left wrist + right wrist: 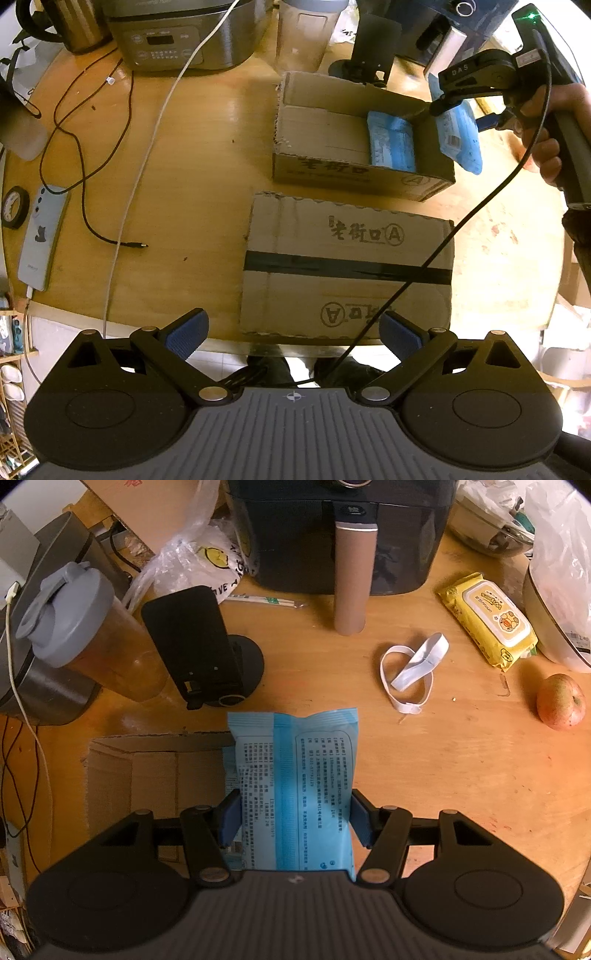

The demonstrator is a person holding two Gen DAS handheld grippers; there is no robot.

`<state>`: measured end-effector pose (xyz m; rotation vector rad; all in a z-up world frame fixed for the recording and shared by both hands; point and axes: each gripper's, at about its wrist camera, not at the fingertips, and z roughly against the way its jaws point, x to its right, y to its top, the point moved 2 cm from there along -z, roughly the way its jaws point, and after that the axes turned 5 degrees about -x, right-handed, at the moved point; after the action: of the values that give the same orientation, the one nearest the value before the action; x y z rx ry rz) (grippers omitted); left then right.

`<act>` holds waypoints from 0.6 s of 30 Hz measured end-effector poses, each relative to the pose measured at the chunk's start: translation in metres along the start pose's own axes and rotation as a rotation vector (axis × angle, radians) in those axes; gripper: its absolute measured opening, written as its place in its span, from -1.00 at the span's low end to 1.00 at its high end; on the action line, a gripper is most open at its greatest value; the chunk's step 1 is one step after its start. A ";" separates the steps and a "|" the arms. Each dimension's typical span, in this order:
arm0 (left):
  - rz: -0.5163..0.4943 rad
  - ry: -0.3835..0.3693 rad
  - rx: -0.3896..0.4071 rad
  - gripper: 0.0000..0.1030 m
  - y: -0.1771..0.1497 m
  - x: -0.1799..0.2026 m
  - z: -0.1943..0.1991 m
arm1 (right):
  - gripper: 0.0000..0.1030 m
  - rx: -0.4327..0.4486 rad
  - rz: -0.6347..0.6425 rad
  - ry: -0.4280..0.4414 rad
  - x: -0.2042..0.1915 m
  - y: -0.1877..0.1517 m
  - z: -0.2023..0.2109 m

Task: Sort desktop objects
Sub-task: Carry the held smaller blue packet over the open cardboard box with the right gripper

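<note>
**Ana:** Cluttered round wooden bench point(461, 775), with appliances crowding the far edge. How far along does the sorting look?

**Ben:** Early, I'd judge. One blue tissue pack point(391, 146) already lies in the open cardboard box point(314, 122), against its right end. A second blue pack point(295, 794) is pinched between the pads of the right tongs point(295, 821), hanging just above the box's right edge, so it seems to be on its way in.

**Ana:** And the left tongs?

**Ben:** The left tongs point(293, 334) are spread wide with nothing between them, hovering over the near edge of the bench by a flattened, taped carton point(347, 266).

**Ana:** What's left out?

**Ben:** Plenty. A yellow wet-wipe pack point(487, 622), a white elastic band point(410, 672) and an apple point(560, 701) lie loose on the right side. On the left, a phone point(42, 236), a roll of black tape point(14, 206) and a dark cable point(85, 177) are scattered well apart from the box.

**Ana:** Anything else in the box?

**Ben:** No, the rest of its floor is bare cardboard. I can't tell whether the other things belong in it.
</note>
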<state>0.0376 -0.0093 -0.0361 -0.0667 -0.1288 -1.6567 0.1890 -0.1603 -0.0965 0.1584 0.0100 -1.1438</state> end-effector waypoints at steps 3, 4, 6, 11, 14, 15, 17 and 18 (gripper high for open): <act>0.004 0.000 0.000 0.97 0.000 -0.002 0.000 | 0.12 0.000 0.004 0.001 -0.004 0.000 -0.001; 0.004 0.000 0.000 0.97 0.000 -0.003 0.000 | 0.12 0.000 0.005 0.002 -0.005 0.000 -0.001; 0.006 0.000 0.000 0.97 0.000 -0.004 0.000 | 0.12 0.000 0.007 0.003 -0.008 0.000 -0.001; 0.011 0.000 0.001 0.97 -0.001 -0.008 0.001 | 0.12 -0.002 0.012 0.006 -0.015 0.001 -0.003; 0.014 0.000 0.000 0.97 0.000 -0.010 0.001 | 0.12 -0.003 0.014 0.008 -0.020 0.001 -0.003; 0.014 0.000 0.000 0.97 0.000 -0.011 0.001 | 0.12 -0.003 0.015 0.008 -0.021 0.002 -0.004; 0.015 0.000 0.001 0.97 0.000 -0.012 0.001 | 0.12 -0.003 0.016 0.009 -0.024 0.002 -0.004; 0.015 0.000 0.001 0.97 0.000 -0.012 0.001 | 0.12 -0.004 0.017 0.009 -0.025 0.002 -0.004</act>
<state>0.0383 0.0031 -0.0363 -0.0666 -0.1285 -1.6412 0.1808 -0.1362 -0.0981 0.1605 0.0189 -1.1258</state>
